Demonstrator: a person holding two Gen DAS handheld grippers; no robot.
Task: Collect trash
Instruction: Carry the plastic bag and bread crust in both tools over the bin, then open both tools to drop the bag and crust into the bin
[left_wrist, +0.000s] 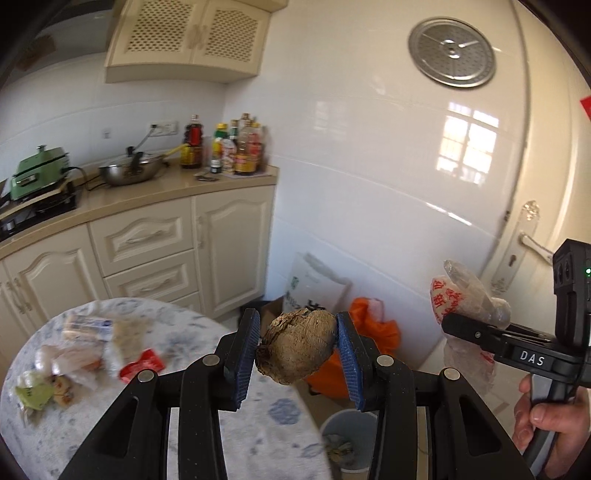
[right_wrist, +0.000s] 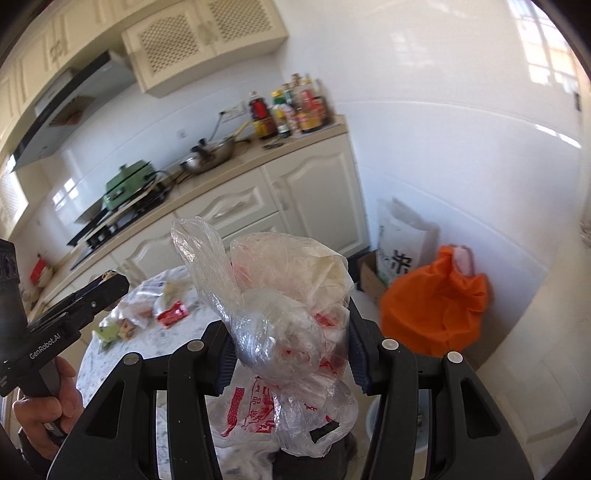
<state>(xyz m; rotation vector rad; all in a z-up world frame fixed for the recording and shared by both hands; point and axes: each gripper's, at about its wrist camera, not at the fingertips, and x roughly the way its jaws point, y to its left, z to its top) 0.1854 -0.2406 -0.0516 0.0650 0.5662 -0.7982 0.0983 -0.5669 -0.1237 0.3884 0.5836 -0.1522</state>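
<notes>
My left gripper (left_wrist: 297, 341) is shut on a brown, dried-up lump of food waste (left_wrist: 295, 345), held in the air past the edge of the round table (left_wrist: 236, 417). My right gripper (right_wrist: 288, 350) is shut on a crumpled clear plastic bag with red print (right_wrist: 280, 332); it shows in the left wrist view (left_wrist: 467, 321) to the right, level with the left one. A small grey trash bin (left_wrist: 349, 439) stands on the floor below, between both grippers, with crumpled waste inside. Several wrappers (left_wrist: 85, 354) and a red packet (left_wrist: 142, 365) lie on the table.
An orange bag (right_wrist: 436, 314), a white printed sack (right_wrist: 400, 243) and a cardboard box stand on the floor by the tiled wall. The kitchen counter (left_wrist: 155, 192) behind holds bottles, a wok and a green cooker. A door with a handle (left_wrist: 532, 243) is at the right.
</notes>
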